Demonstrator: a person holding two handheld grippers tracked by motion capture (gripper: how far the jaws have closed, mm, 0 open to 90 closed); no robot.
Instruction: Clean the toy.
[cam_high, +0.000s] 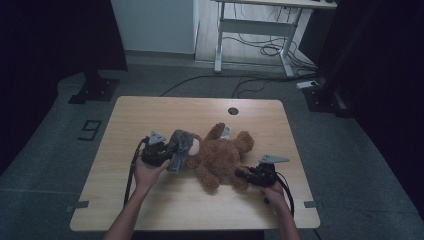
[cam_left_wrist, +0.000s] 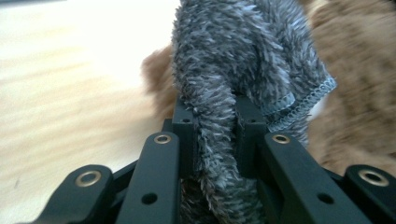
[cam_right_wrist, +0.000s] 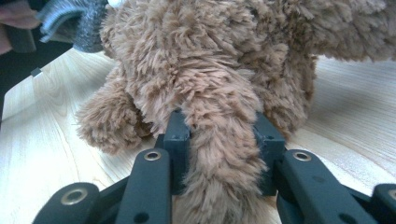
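Observation:
A brown teddy bear (cam_high: 222, 152) lies on the wooden table (cam_high: 150, 115). A grey fuzzy cloth (cam_high: 181, 144) covers its head end. My left gripper (cam_high: 170, 152) is shut on that cloth, and the left gripper view has the grey cloth (cam_left_wrist: 219, 93) pinched between the two black jaws, with the bear (cam_left_wrist: 364, 84) behind it. My right gripper (cam_high: 242, 174) is shut on one of the bear's legs, at the bear's lower right. In the right gripper view the brown leg (cam_right_wrist: 222, 154) runs between the jaws, with the bear's body (cam_right_wrist: 201, 56) beyond and the grey cloth (cam_right_wrist: 70, 18) at the top left.
A round cable hole (cam_high: 233, 111) sits near the table's far edge. Bare wood lies to the left and in front of the bear. Beyond the table stand a white desk frame (cam_high: 255, 30) and cables on the floor (cam_high: 225, 80).

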